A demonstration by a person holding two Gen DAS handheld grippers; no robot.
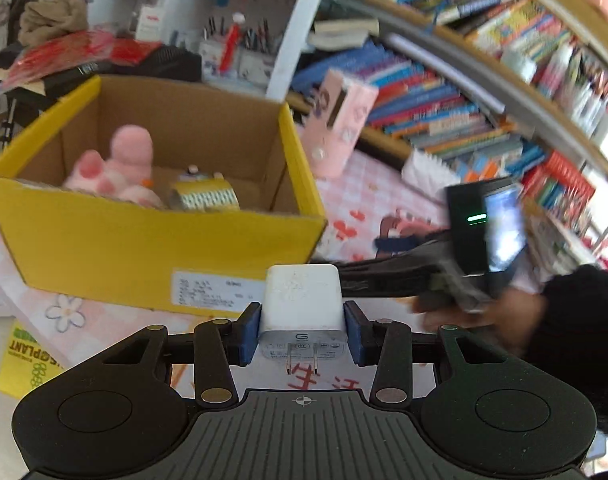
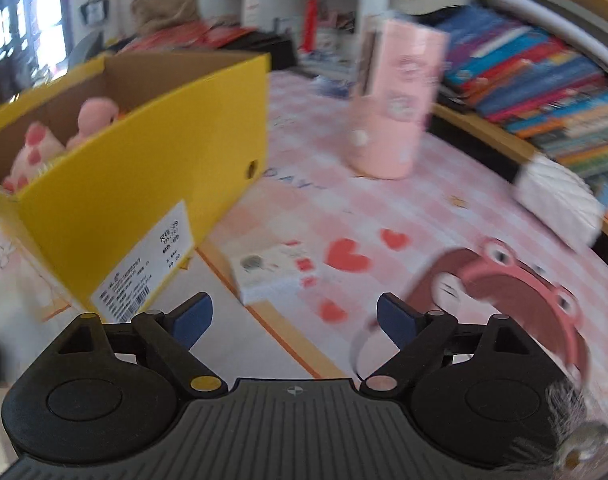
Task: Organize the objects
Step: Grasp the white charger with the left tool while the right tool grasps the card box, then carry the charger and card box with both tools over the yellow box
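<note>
The left tongs [image 1: 303,334] clamp a white charger plug [image 1: 302,300], raised just before the yellow cardboard box's [image 1: 144,240] near wall. The right tongs [image 2: 292,320] gape wide and empty above open pink tablecloth [image 2: 323,200], between the box's corner and a frog headband [image 2: 523,300]. A small white box [image 2: 272,272] lies just ahead.

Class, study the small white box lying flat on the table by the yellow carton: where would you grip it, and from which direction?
Grip the small white box across its two short side faces, coming down from above. It lies flat and low, so only its edges offer purchase. The open right gripper looks wide enough.
</note>
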